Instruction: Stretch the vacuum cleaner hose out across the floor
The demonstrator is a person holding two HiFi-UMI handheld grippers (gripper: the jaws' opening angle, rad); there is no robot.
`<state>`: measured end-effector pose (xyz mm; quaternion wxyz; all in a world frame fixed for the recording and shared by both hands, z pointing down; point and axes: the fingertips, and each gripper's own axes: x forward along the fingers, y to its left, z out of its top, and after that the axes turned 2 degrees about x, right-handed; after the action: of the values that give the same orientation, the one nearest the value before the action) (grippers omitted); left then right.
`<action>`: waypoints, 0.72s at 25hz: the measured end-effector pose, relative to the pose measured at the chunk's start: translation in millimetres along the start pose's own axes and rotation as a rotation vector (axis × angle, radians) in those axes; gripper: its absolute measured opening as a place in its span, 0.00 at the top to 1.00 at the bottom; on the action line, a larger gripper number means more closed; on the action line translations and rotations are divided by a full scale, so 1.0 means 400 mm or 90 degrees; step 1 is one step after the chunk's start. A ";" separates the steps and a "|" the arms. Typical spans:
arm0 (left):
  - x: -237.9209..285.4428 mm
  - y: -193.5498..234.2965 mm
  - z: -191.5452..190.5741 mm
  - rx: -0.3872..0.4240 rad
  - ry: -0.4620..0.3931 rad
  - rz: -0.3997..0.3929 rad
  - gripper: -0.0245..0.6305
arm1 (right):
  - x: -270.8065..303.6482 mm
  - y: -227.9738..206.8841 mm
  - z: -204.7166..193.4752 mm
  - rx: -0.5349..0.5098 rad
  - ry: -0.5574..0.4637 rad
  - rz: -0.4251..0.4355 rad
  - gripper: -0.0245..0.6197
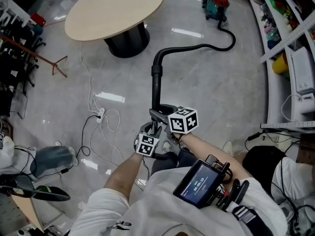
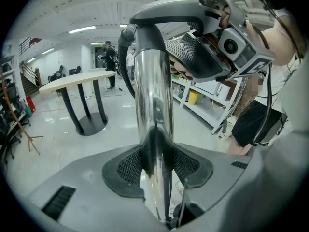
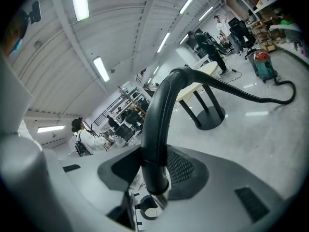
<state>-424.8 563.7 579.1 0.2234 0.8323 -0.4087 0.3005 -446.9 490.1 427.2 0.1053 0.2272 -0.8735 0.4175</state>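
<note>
A green and red vacuum cleaner [image 1: 216, 3] stands at the far end of the floor. Its black hose [image 1: 216, 47] curves from there to a black tube [image 1: 157, 82] that rises to my hands. My left gripper [image 1: 150, 137] is shut on the chrome wand tube [image 2: 152, 105], and both ribbed pads [image 2: 130, 166] press its sides. Just above it, my right gripper [image 1: 171, 116] is shut on the hose's black curved handle [image 3: 157, 139]. In the right gripper view the hose [image 3: 260, 99] trails off to the vacuum cleaner [image 3: 263, 64]. The right gripper [image 2: 217, 42] shows at the top of the left gripper view.
A round beige table [image 1: 114, 9] on a black pedestal stands far left of the hose. A power strip with white and black cables [image 1: 100, 114] lies on the grey floor to the left. White shelving [image 1: 290, 58] lines the right side. A person's legs [image 1: 49, 161] are at the near left.
</note>
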 end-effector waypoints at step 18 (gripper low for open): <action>-0.201 -0.112 -0.410 -0.059 0.102 0.050 0.72 | 0.044 0.179 -0.401 0.040 0.127 0.107 0.72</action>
<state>-479.5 734.3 636.7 0.2817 0.7778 -0.4354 0.3550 -497.9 648.8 485.9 0.1488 0.1137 -0.8611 0.4727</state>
